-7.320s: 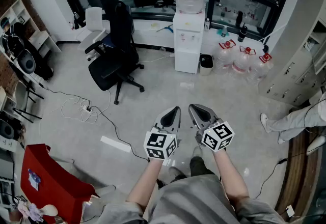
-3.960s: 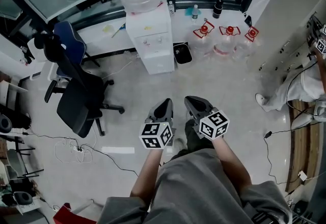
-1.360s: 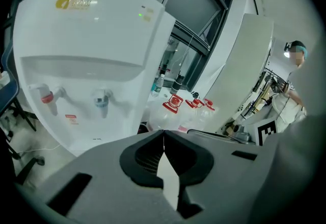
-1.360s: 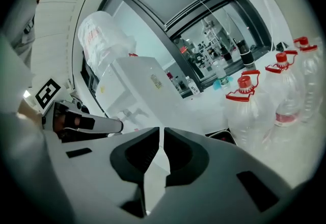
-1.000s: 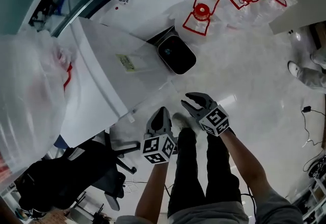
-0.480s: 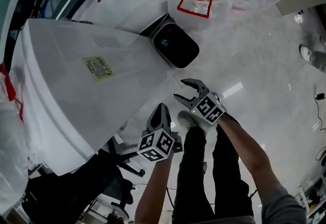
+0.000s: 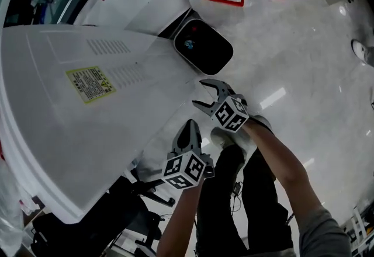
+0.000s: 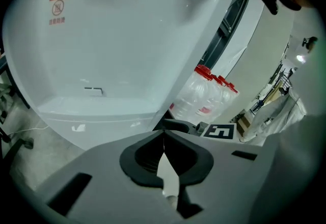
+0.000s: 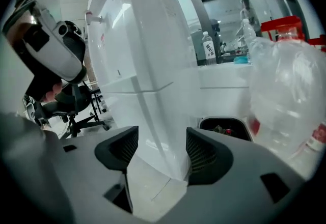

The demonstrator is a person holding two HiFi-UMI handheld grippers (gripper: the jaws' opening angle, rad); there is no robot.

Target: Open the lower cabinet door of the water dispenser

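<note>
Dispenser (image 7: pixel 87 115): white box with a yellow label on its side. The door (image 9: pixel 153 131) is the plain white panel under the horizontal seam. In the head view it sits at 9 o'clock of both grippers. Right gripper (image 7: pixel 198 93): jaws opening, wide, gripping nothing, with the door's corner edge framed between them at 12, untouched. Left gripper (image 7: pixel 189 126): jaws together, empty, dispenser front at 11.

water dispenser (image 7: pixel 87 127), bin (image 7: pixel 203 47) on pale floor (image 7: pixel 304 57)
</note>
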